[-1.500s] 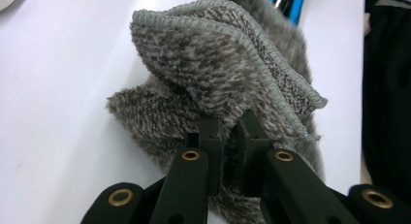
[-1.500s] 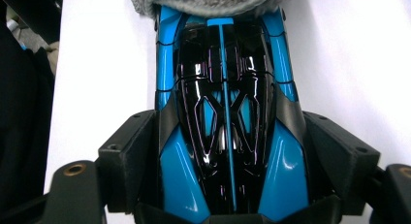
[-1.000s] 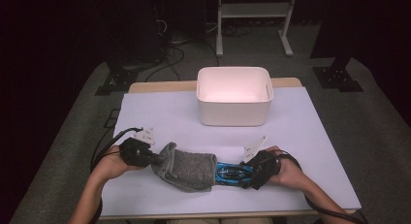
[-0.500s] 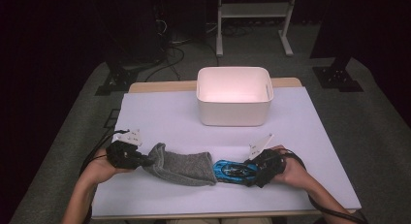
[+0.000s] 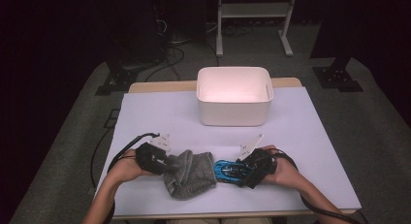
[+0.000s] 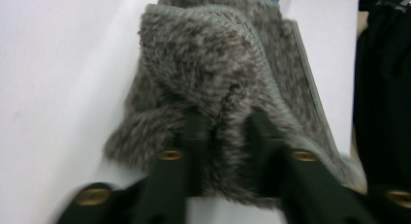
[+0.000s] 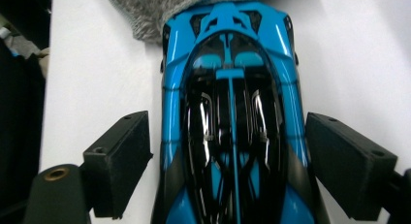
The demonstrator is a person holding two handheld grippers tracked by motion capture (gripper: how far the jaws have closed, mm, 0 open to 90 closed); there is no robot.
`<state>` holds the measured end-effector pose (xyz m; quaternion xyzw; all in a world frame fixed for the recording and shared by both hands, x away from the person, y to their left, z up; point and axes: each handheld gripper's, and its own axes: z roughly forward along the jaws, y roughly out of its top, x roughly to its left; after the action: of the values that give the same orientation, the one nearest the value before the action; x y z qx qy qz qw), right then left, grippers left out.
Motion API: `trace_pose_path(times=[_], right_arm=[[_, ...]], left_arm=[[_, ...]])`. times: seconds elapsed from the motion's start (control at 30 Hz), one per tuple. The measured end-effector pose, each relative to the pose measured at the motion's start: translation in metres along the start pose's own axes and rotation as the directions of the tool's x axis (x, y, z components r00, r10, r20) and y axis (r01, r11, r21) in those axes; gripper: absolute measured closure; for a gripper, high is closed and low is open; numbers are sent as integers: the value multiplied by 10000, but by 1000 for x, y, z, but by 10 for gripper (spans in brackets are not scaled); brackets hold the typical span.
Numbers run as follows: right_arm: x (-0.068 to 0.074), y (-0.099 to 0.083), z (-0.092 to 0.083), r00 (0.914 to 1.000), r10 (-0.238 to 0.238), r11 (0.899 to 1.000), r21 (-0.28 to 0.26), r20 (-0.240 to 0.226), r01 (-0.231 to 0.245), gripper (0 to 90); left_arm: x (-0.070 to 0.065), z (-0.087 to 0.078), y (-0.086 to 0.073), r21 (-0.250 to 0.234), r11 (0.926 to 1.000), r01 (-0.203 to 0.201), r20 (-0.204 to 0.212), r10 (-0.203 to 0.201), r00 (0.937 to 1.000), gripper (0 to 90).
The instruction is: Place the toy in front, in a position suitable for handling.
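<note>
A: Left gripper view: the left gripper has just opened its jaws a bit, with fuzzy grey sock fluff bunched between them, maybe pinched.

B: The sock was stretched long; now it's squashed up.

A: And the right gripper?

B: Spread wide beside the shiny blue toy car, not squeezing. White table lies open beyond

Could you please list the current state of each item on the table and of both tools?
White bin: upright, nothing visible inside.
Grey fuzzy sock: bunched, lying flat, touching the car's end.
Blue toy car: on the table, uncovered.
Left tool: jaws just opening, sock fabric between them.
Right tool: open, jaws either side of the car, just widening.
</note>
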<state>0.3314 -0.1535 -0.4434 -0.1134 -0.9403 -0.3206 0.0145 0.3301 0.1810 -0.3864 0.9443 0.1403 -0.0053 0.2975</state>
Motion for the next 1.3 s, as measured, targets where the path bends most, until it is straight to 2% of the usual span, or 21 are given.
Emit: trace_pose_path(times=[0.07,0.13,0.23,0.4,0.6,0.7,0.8,0.9,0.97,1.0,1.07,1.17,1.27,1.3], right_arm=[[1,2,3,10000,-33,10000,39,2,33,169],[2,2,5,9999,-88,9999,91,81,87,169],[2,1,5,10000,-56,10000,51,59,56,171],[3,0,5,9999,-41,10000,-5,94,41,171],[4,0,6,9998,-50,10000,-68,186,51,171],[5,1,7,9996,-72,9999,-151,281,76,168],[6,3,8,9994,-120,9996,-258,329,128,166],[9,6,13,9974,-395,9992,-45,608,398,176],[11,8,15,9946,-572,9984,53,863,570,227],[11,9,14,9948,-358,9994,30,952,357,242],[11,10,14,9945,-280,9996,75,1009,274,243],[10,12,14,9946,-82,10000,-29,1031,85,250],[3,11,11,9975,273,9989,-399,645,-248,263],[2,12,10,9974,274,9990,-370,666,-249,263]], left_arm=[[-1,4,9,-55,9996,-288,36,288,9996,551],[-4,7,18,-110,9990,-425,13,425,9991,462],[-8,14,31,-307,9964,-794,197,800,9966,418],[-16,35,50,-89,9922,-1245,422,1247,9913,357],[-24,69,58,704,9824,-1731,584,1691,9839,333],[-25,81,57,1143,9796,-1654,386,1620,9860,334],[-24,86,54,1172,9799,-1614,164,1606,9869,372],[-25,87,51,1146,9788,-1699,14,1708,9853,487],[-25,85,49,1096,9789,-1723,-5,1734,9849,638],[-25,84,49,1084,9788,-1738,6,1747,9846,724],[-26,83,48,1163,9762,-1828,117,1827,9831,782],[-26,78,44,1196,9774,-1743,238,1727,9847,801],[-25,70,38,1225,9773,-1730,299,1706,9849,801],[-25,68,35,1220,9788,-1644,316,1618,9863,800]])
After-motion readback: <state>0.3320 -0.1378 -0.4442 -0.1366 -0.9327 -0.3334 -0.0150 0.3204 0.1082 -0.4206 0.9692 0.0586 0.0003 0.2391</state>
